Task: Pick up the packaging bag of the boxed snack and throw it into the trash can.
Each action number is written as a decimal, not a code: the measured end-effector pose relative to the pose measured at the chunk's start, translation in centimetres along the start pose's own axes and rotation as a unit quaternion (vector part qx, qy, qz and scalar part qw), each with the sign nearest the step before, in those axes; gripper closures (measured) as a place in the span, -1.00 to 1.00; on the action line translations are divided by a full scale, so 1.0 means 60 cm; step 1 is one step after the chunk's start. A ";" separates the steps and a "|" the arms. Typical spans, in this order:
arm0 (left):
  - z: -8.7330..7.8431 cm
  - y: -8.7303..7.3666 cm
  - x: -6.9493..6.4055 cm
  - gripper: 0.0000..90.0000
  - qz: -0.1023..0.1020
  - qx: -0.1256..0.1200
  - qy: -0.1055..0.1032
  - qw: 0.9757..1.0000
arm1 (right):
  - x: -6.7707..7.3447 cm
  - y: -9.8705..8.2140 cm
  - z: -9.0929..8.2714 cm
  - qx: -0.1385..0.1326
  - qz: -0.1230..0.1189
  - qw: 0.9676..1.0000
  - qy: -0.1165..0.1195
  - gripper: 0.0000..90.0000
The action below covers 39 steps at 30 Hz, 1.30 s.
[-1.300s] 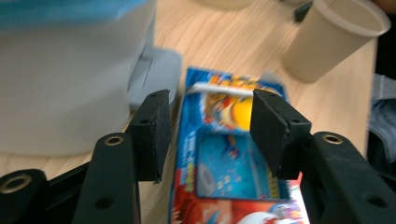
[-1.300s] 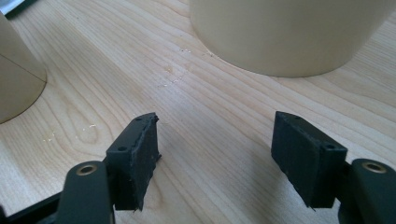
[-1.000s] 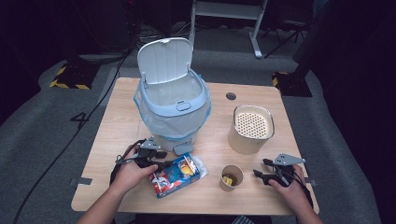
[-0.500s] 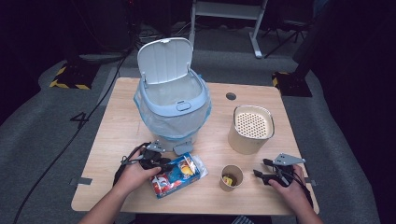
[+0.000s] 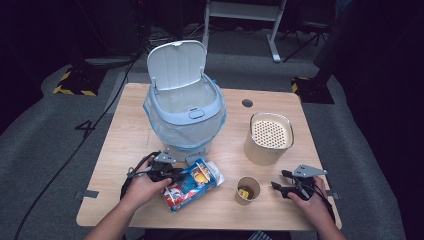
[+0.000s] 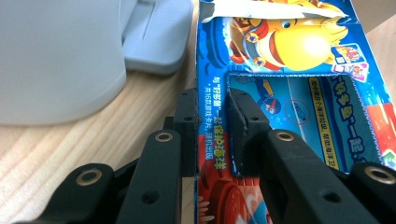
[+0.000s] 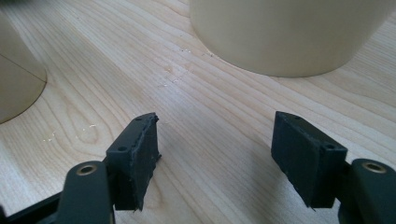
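Observation:
A blue snack box (image 5: 192, 185) with a cartoon fish lies flat on the wooden table (image 5: 125, 145), in front of the bin. My left gripper (image 5: 172, 172) is at the box's left end. In the left gripper view its jaws (image 6: 212, 100) have just been closing and now pinch the box's (image 6: 289, 56) side wall, one pad outside and one inside the cut-out window. My right gripper (image 5: 279, 181) rests near the table's front right, and its jaws (image 7: 215, 135) stand apart over bare wood with nothing between them.
A pale blue lidded bin (image 5: 185, 107) with its lid up stands mid-table; its base (image 6: 56, 56) is just beside the box. A cream canister (image 5: 267, 145) with a perforated top and a small paper cup (image 5: 247, 191) sit left of the right gripper.
The left gripper has shifted slightly right onto the box's end and its jaws have narrowed around the box wall. The right hand has not moved.

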<state>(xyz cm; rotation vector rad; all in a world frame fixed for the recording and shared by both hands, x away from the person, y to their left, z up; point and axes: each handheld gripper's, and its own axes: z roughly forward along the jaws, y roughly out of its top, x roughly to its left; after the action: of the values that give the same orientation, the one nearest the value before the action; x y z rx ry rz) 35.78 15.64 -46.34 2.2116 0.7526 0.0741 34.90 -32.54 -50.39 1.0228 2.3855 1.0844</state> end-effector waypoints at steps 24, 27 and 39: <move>-0.089 0.076 -0.039 0.67 0.046 -0.161 -0.010 0.986 | 0.000 0.000 0.000 0.000 0.000 1.000 0.000 -0.29; -0.102 0.087 -0.040 0.67 0.047 -0.183 -0.008 0.982 | 0.000 0.000 0.000 0.000 0.000 1.000 0.000 -0.29; -0.154 0.138 -0.043 0.67 0.070 -0.226 0.002 0.972 | 0.000 0.000 0.000 0.000 -0.001 1.000 0.000 -0.29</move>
<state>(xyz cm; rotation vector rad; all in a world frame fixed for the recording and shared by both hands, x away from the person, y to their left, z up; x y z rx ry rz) 35.16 16.12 -33.67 1.8227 0.5185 0.2921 34.90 -32.54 -50.39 1.0209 2.3855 1.0836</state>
